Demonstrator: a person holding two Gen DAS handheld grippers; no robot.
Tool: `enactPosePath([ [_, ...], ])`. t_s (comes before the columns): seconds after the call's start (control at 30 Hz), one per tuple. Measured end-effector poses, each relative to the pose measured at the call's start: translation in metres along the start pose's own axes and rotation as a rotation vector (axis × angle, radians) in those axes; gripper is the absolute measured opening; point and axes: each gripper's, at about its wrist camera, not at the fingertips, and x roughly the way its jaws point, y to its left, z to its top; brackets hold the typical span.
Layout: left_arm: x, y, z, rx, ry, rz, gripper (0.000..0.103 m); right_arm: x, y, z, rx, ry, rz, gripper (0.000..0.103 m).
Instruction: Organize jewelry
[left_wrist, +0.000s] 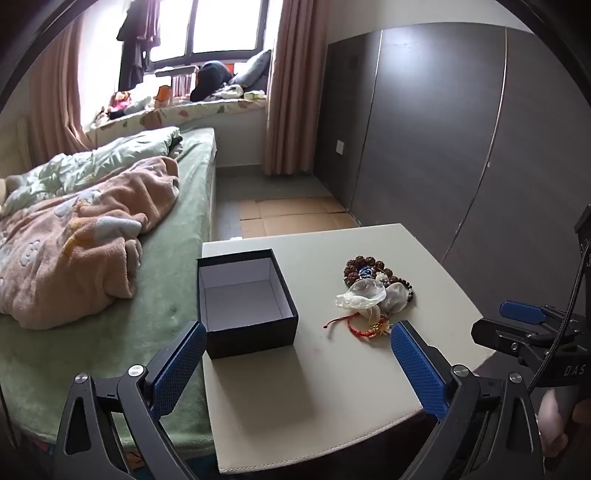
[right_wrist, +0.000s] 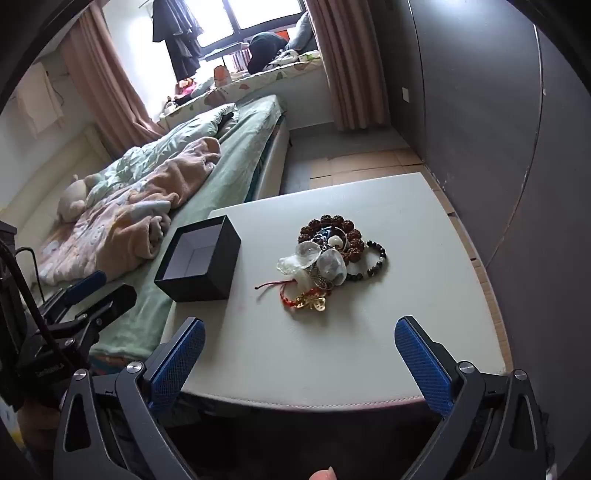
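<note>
Both my grippers are spread wide, nothing in them: left gripper over the open black box, right gripper short of the jewelry pile on the white table. My right view shows a dark bead bracelet beside the pile, mostly hidden from the left.

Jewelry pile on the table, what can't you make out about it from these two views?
- Jewelry pile: pieces overlap in both wrist views, so the count is unclear.
- Silver chain, right wrist view: mostly hidden under clear bags.
- Black box: the near inner wall is hidden by its own rim in both views.
</note>
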Motion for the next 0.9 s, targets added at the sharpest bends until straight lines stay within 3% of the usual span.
enactPosePath([
  [0.07, 0.002, 0.004, 0.005, -0.002, 0.025, -0.016, 0.1, 0.001, 0.001, 0.0, -0.014, 0.0, -0.009, 0.103],
  [0.23, -0.008, -0.011, -0.002, 0.044, -0.031, 0.005, 0.1, -0.001, 0.005, -0.001, -0.021, -0.008, 0.0, 0.103],
  [0.9, -0.005, -0.01, -0.001, 0.044, -0.026, -0.02, 0.1, -0.008, 0.005, 0.003, -0.04, -0.052, -0.048, 0.103],
])
